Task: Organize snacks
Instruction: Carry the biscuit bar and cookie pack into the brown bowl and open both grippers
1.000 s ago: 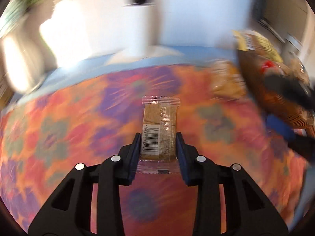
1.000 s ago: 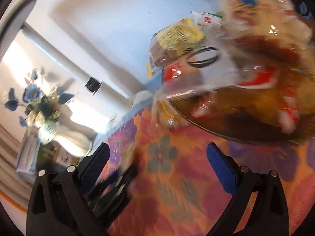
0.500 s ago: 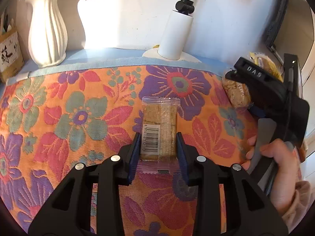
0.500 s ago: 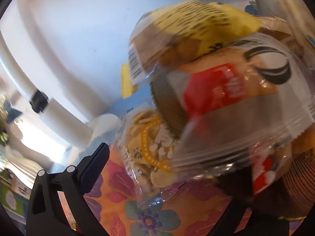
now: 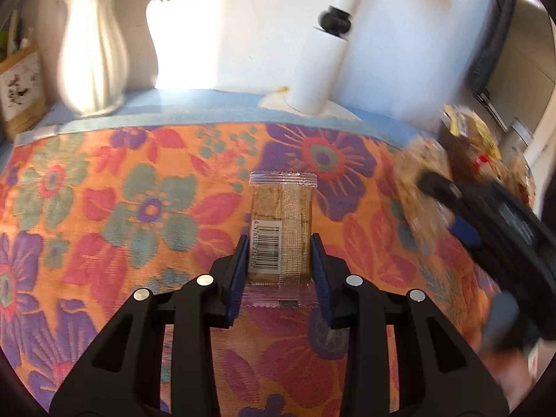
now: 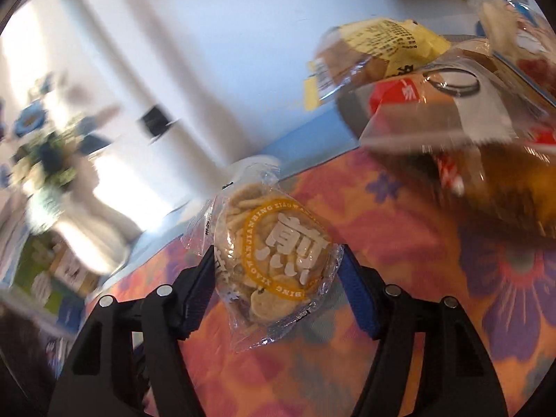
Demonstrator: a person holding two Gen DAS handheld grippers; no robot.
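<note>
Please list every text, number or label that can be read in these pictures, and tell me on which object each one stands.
"XIAOWANJIANBING", partly covered, in the orange ring on the round cracker packet between the right claw's pads.
Large white Chinese character inside that ring: legible, not transcribed here.
Barcode digits on the bar packet in the left claw: too small to read reliably.
Print on the yellow packet and red label: blurred.

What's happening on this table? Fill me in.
A person is sorting packaged snacks with a gripper in each hand. The left gripper is shut on a clear-wrapped bar with a barcode above the floral tablecloth. The right gripper has just been closing around a round cracker pack with an orange ring label, its pads against the wrapper. A basket piled with other snack packets sits close by on the right.
</note>
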